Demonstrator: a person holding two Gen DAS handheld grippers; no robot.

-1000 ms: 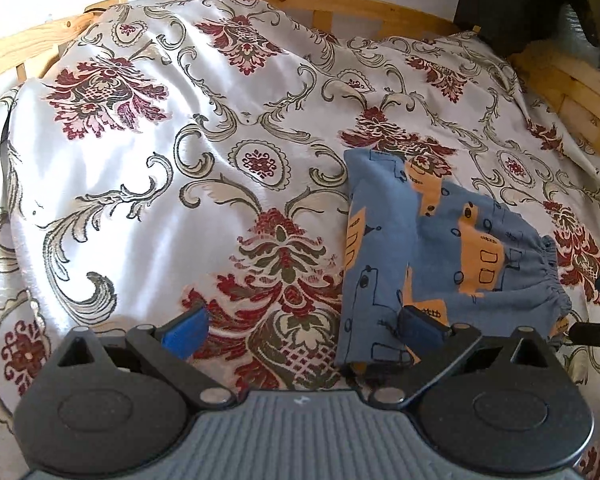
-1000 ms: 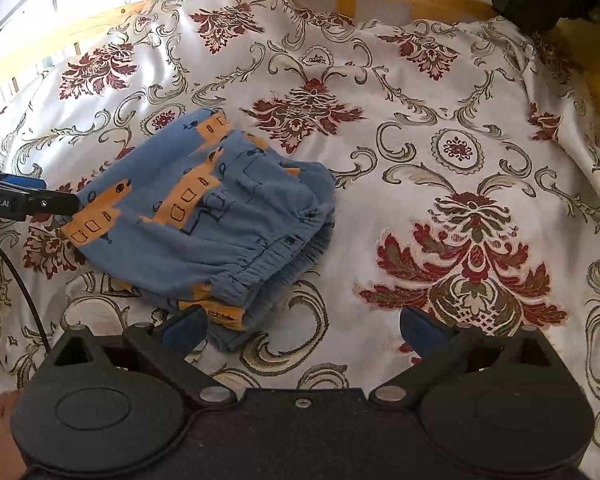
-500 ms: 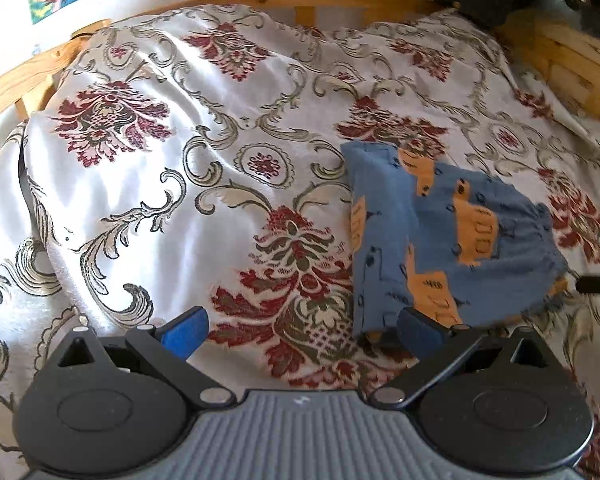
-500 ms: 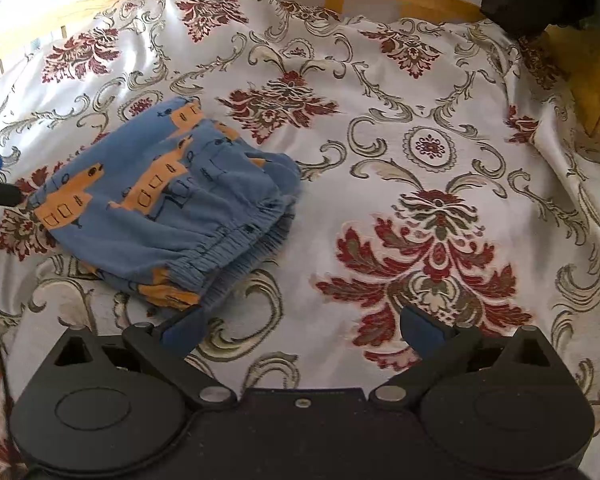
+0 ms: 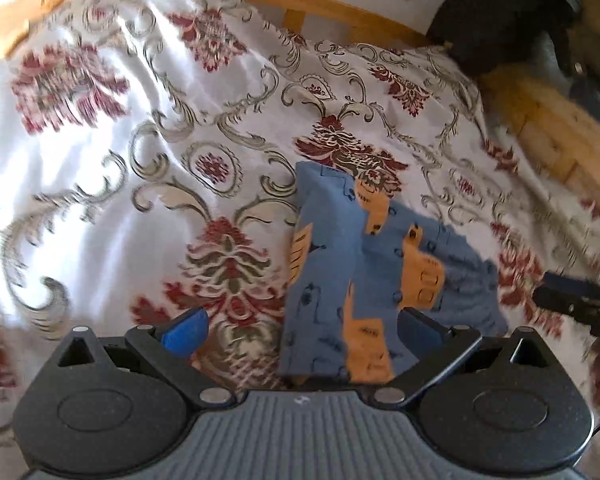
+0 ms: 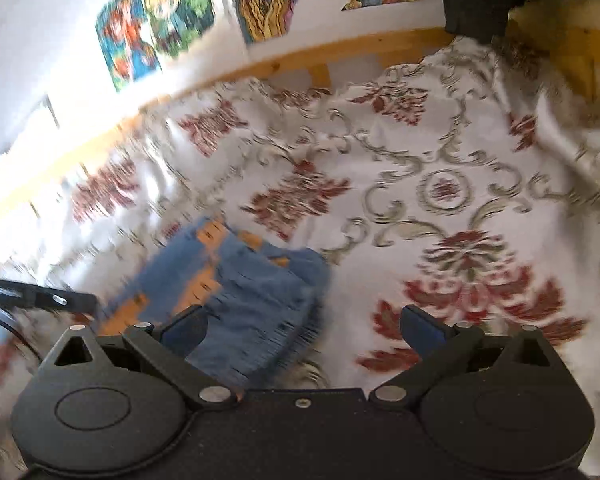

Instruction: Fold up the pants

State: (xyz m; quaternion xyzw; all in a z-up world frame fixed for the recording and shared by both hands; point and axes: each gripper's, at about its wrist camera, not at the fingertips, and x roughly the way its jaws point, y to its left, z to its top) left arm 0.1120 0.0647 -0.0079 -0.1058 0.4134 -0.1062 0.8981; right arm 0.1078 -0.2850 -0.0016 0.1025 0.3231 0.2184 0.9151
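Between my spread fingers nothing is gripped: my left gripper (image 5: 300, 330) stands wide, its blue pads apart, and the near end of the folded pants (image 5: 356, 280) lies in the gap under them, the right pad over blue cloth, though I cannot tell whether it touches. My right gripper (image 6: 304, 326) is just as wide and holds nothing; its left finger (image 6: 184, 330) sits over the edge of the pants (image 6: 236, 292), its right finger over bare bedspread (image 6: 440, 200). The pants are a compact blue bundle printed with orange vehicles, resting on the white bedspread with its red and grey-green floral scrollwork. From my left camera the other gripper shows as a dark shape at the right edge; from my right camera, the left one juts in at the left edge, just beside the bundle. Beyond the bedspread runs a wooden bed rail (image 6: 340, 56), with colourful pictures (image 6: 160, 20) on the white wall above it. My right view is blurred.
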